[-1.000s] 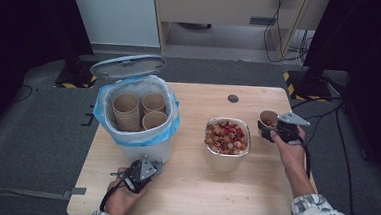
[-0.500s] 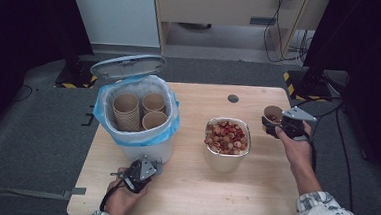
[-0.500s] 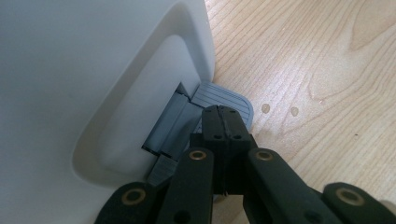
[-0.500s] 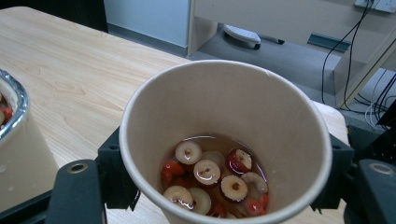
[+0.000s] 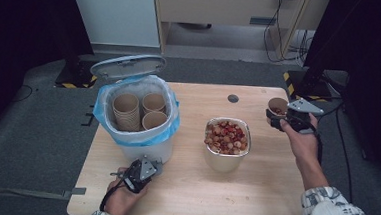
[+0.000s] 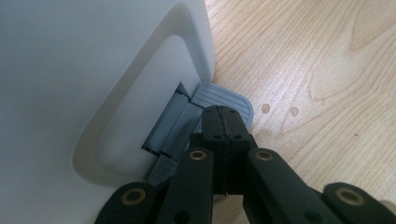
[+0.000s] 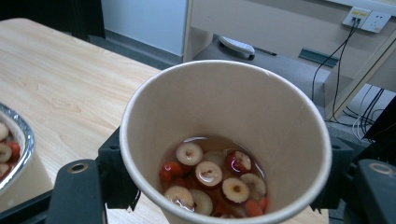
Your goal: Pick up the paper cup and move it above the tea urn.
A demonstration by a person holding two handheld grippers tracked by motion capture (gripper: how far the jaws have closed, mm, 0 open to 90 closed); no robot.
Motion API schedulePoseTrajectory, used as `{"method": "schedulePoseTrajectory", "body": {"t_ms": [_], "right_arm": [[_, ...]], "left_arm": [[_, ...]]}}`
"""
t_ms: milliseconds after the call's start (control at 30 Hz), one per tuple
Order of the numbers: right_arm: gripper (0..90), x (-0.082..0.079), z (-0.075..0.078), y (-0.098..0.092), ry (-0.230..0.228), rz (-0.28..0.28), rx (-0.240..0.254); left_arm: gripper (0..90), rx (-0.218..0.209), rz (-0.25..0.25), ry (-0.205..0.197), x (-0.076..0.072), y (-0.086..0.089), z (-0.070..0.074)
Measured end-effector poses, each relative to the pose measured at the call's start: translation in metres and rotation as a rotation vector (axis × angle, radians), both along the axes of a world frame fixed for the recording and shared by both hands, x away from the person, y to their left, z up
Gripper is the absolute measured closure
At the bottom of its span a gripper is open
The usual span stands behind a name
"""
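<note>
Brown paper cup [image 7: 226,154] of sliced fruit being gripped by right gripper [image 5: 284,116] at table's [image 5: 253,191] three-o'clock edge; left gripper [image 6: 223,125], jaws closed, pressing bin's [image 5: 141,134] grey pedal [image 6: 223,97].

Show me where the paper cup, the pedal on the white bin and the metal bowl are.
paper cup [image 7: 224,107]: right gripper view, inner wall.
bin pedal [image 6: 223,97]: left gripper view, ribbed grey top.
metal bowl [image 5: 224,162]: high view, front outer wall.
</note>
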State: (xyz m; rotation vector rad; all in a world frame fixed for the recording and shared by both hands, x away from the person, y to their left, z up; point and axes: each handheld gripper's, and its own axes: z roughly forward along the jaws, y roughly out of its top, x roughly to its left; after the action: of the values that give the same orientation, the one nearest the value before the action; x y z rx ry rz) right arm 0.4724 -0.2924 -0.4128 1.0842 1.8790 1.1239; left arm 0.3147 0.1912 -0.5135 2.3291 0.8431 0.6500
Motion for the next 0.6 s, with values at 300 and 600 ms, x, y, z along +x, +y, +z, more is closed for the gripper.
{"method": "schedulePoseTrajectory", "body": {"t_ms": [300, 600], "right_arm": [[28.4, 0.0, 0.024, -0.003, -0.021, 0.009, 0.003], [28.4, 0.0, 0.041, 0.001, -0.038, 0.029, -0.005]], "left_arm": [[89.8, 0.0, 0.0, 0.0, 0.0, 0.0, 0.0], [89.7, -0.001, 0.0, 0.001, 0.0, 0.0, 0.0]]}}
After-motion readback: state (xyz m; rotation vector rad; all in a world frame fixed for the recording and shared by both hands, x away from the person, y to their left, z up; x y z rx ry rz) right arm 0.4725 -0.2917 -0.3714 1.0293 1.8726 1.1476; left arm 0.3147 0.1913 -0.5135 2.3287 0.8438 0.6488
